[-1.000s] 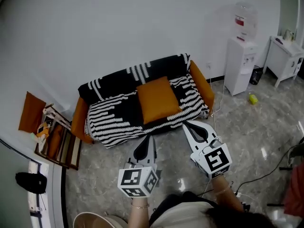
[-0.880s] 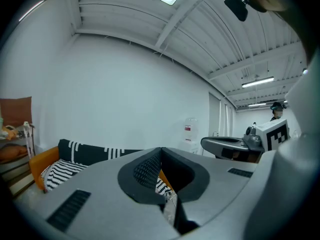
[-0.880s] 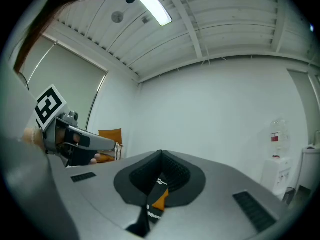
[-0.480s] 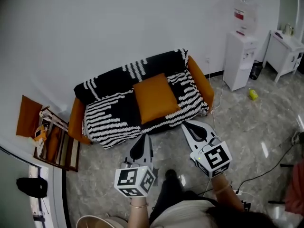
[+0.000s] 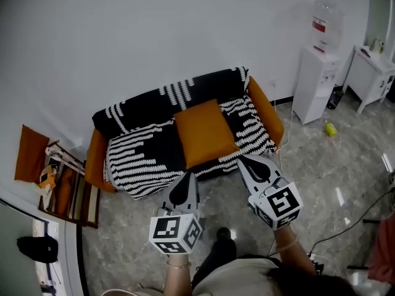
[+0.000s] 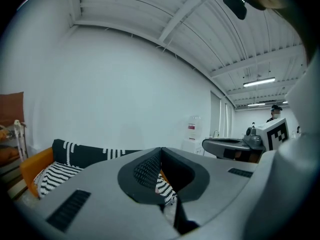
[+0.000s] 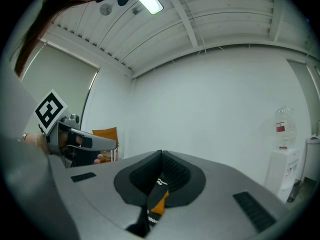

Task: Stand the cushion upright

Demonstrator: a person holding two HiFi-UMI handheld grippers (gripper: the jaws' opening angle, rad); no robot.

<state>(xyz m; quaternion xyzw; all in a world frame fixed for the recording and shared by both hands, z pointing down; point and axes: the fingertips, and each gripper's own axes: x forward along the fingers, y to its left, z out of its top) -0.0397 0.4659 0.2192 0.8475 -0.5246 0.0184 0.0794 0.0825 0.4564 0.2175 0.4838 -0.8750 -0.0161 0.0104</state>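
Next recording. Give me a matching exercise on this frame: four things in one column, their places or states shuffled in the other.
Things
1. orange square cushion
2. white water dispenser
3. small yellow-green object
4. left tongs

Places or states
A. lying loose on the grey floor, away from the wall
B. shut, short of the orange sofa
C. lying on the black-and-white striped throw
D. standing upright against the white wall

Pairs: 1-C, 2-D, 3-A, 4-B
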